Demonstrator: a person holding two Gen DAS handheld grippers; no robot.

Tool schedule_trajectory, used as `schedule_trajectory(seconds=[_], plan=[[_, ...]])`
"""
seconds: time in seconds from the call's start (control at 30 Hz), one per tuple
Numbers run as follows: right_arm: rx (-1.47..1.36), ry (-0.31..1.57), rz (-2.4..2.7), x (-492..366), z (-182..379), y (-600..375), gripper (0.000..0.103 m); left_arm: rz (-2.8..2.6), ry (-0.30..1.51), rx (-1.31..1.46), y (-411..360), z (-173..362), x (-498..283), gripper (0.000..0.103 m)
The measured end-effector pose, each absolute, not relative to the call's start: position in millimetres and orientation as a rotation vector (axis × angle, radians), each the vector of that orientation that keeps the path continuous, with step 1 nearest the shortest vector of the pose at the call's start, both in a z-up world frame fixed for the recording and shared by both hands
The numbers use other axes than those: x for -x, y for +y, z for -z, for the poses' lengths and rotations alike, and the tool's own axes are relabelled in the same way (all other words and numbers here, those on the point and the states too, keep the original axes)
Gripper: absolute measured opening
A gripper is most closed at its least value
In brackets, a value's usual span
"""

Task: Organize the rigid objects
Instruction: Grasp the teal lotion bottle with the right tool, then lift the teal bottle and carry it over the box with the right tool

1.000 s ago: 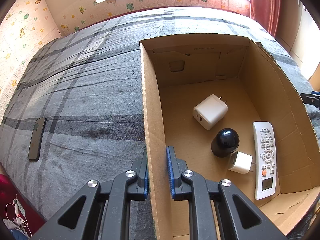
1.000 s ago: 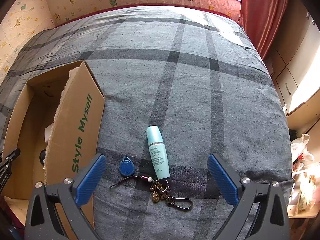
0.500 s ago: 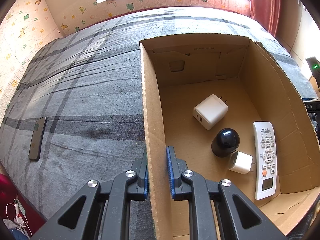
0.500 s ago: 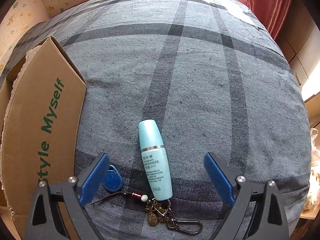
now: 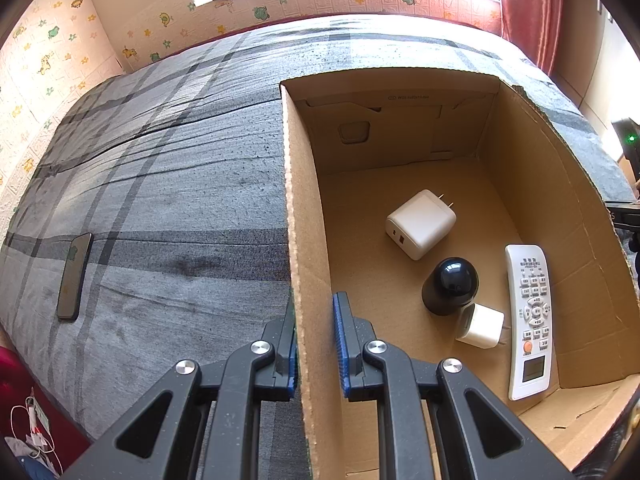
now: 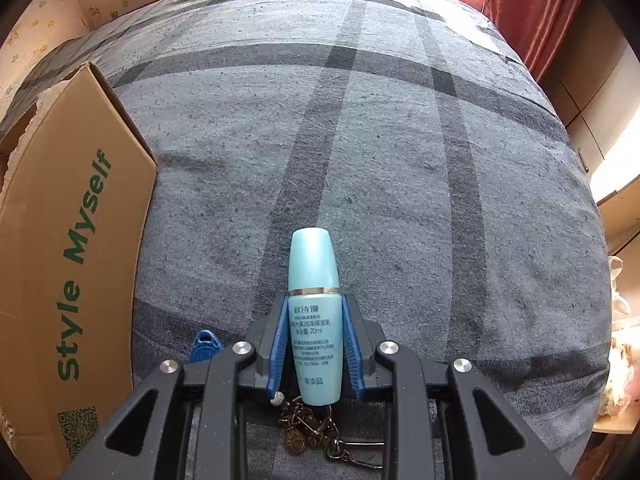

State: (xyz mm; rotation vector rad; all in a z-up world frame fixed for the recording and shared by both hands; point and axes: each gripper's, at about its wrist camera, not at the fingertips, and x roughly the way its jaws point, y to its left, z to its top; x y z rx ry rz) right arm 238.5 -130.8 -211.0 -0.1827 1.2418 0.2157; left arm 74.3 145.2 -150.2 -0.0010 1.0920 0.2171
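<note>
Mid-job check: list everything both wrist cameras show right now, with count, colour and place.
cardboard box: 1, brown, on bed
chargers: 2, white, in box
round device: 1, black, in box between chargers
remote: 1, white, in box, right side
phone: 1, dark, on bed left of box
bottle: 1, light blue, lying on bed
key fob: 1, blue, beside bottle
keychain: 1, bronze, at bottle's base
bedspread: 1, grey plaid
left gripper: shut on box wall
right gripper: jaws closing, bottle between them

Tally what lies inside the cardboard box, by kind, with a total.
White chargers: 2 (large charger, small charger)
Remote control: 1
Black round-topped device: 1
Total: 4, all on the cardboard box floor.
</note>
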Motion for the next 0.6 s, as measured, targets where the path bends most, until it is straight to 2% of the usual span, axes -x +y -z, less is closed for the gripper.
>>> schedule_trajectory(seconds=[0.6], plan=[[0.179, 1.173, -0.23, -203, 147, -118, 0.027, -0.216, 1.087, 0.002, 146, 151, -73, 0.016]])
